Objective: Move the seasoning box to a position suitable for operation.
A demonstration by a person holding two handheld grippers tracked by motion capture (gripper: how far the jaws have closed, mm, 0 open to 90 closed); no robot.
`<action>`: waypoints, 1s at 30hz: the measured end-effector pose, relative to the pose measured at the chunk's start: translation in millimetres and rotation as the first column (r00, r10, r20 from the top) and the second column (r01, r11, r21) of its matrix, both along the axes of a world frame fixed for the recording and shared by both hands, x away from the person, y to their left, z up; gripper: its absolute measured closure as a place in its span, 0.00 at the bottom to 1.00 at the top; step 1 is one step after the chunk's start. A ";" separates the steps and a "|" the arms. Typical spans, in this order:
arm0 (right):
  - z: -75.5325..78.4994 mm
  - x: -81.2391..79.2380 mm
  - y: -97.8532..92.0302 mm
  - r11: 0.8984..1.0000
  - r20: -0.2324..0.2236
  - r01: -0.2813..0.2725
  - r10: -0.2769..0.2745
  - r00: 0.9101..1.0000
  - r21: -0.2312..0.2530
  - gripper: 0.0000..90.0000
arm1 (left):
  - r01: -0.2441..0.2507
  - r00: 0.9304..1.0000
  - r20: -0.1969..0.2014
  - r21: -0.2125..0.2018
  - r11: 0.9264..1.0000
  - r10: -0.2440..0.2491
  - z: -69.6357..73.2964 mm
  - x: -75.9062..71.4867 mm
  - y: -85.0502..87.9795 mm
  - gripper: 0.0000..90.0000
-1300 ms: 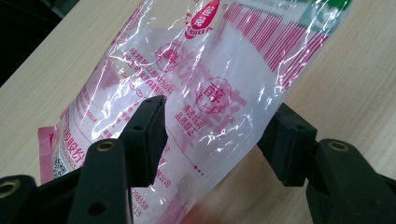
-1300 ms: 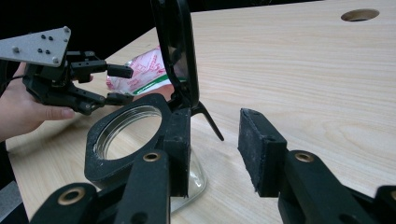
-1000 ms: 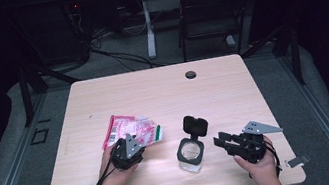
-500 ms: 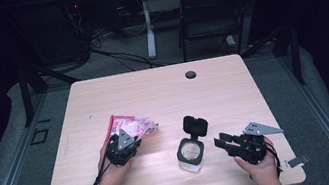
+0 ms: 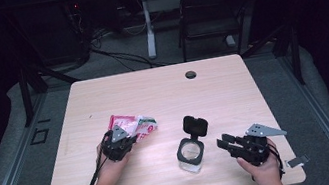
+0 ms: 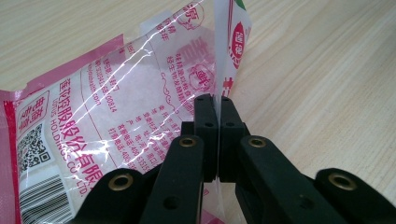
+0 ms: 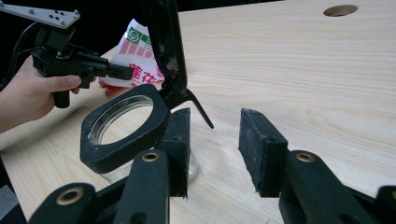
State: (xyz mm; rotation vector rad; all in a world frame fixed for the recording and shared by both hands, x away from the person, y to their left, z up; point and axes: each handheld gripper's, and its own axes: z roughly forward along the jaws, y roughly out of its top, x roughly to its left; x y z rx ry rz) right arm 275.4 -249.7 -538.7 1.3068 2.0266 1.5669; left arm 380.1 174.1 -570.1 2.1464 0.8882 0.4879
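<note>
A pink-and-white printed plastic packet (image 5: 133,126) lies left of centre on the table. My left gripper (image 5: 132,139) has just been closing its jaws and now pinches the packet's clear edge (image 6: 116,107); the left gripper (image 6: 217,100) stands shut on the film. A clear glass jar (image 5: 190,155) with a black collar stands at centre front, its black flip lid (image 5: 195,126) hinged up. My right gripper (image 5: 223,144) rests just right of the jar. In its own view the right gripper (image 7: 217,116) is open with nothing between the jaws, and the jar (image 7: 123,128) sits beside its left jaw.
The light wooden table (image 5: 152,89) has a round cable hole (image 5: 190,74) near its far edge. A dark chair (image 5: 215,13) and cables sit on the floor beyond the table. The person's forearms come in over the front edge.
The left gripper's jaws have closed onto the packet's edge and the hand has shifted slightly left. The right gripper and the jar have stayed put.
</note>
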 end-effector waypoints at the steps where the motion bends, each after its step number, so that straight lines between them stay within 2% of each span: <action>1: 0.0 -0.3 -0.2 1.000 -0.002 0.002 -0.002 1.000 0.000 0.71 | 0.000 1.000 -0.002 0.002 1.000 0.000 1.2 0.2 0.1 1.00; 7: -0.5 -1.6 -1.1 1.000 0.000 0.002 -0.002 1.000 -0.002 0.71 | -0.005 1.000 0.005 -0.007 1.000 0.005 6.8 0.5 2.2 1.00; 13: -0.3 -1.7 -1.6 1.000 -0.002 0.003 -0.003 1.000 0.001 0.71 | -0.022 0.999 0.032 -0.013 1.000 0.022 15.2 -1.4 6.6 1.00; 17: 0.0 -1.5 -2.0 1.000 -0.001 0.002 -0.002 1.000 0.001 0.71 | -0.057 0.997 0.056 -0.037 0.998 0.059 24.3 -1.4 16.1 1.00; 19: 0.0 -1.2 -2.1 1.000 -0.001 0.002 -0.002 1.000 0.002 0.71 | -0.071 0.995 0.064 -0.051 0.996 0.074 28.0 -1.3 22.1 1.00; 24: 0.1 -0.5 -1.4 1.000 0.000 0.002 -0.002 1.000 0.003 0.71 | -0.120 0.988 0.083 -0.117 0.986 0.130 38.8 -2.9 40.6 1.00; 25: 0.2 -0.4 -1.3 1.000 -0.001 0.003 -0.003 1.000 0.002 0.71 | -0.123 0.988 0.081 -0.122 0.985 0.133 40.9 -3.3 42.7 1.00; 28: -0.1 0.2 -0.5 1.000 -0.002 0.002 -0.002 1.000 0.002 0.71 | -0.125 0.985 0.106 -0.135 0.983 0.139 49.8 -5.3 48.2 1.00; 30: -0.6 0.6 0.0 1.000 -0.001 0.000 0.000 1.000 0.002 0.71 | -0.129 0.980 0.137 -0.135 0.982 0.148 58.3 -7.9 50.6 1.00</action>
